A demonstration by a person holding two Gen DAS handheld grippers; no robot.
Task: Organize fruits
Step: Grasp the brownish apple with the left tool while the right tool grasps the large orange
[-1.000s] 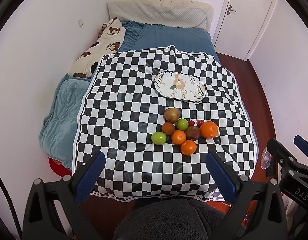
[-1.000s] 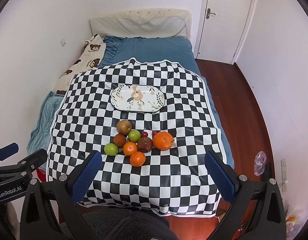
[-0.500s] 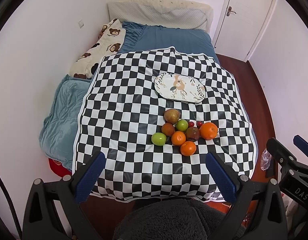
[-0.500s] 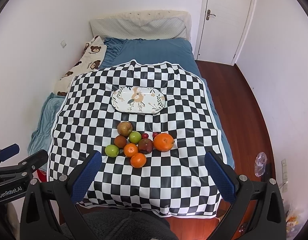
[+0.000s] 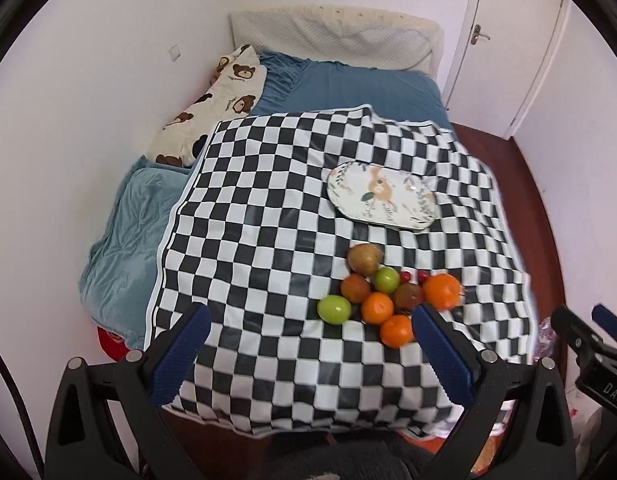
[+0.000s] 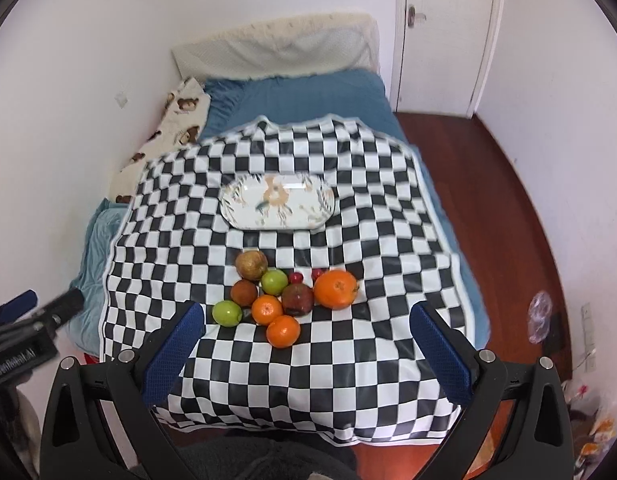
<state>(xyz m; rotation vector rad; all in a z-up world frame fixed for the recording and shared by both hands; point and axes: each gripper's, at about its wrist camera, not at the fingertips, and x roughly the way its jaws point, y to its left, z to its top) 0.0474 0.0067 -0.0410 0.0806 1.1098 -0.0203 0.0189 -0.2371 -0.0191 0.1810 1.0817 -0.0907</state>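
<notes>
Several fruits lie clustered on a black-and-white checkered cloth (image 5: 268,240) (image 6: 348,360): a large orange (image 5: 442,291) (image 6: 335,289), two smaller oranges (image 6: 283,331), two green apples (image 5: 332,309) (image 6: 227,313), a brown pear (image 5: 363,258) (image 6: 251,265), a dark red apple (image 6: 297,299) and two small red fruits (image 6: 295,277). An empty oval floral plate (image 5: 381,196) (image 6: 277,201) sits behind them. My left gripper (image 5: 310,324) and right gripper (image 6: 308,322) both hover open, above and in front of the fruits, holding nothing.
The cloth covers the foot of a blue bed (image 6: 300,96) with a bear-print pillow (image 5: 212,108) along the left wall. Wooden floor (image 6: 508,200) and a white door (image 6: 440,32) lie to the right. A clear plastic bag (image 6: 539,316) lies on the floor.
Both grippers have moved forward and down toward the fruits, so the cloth and fruits look larger. Both stay open; no fruit has moved.
</notes>
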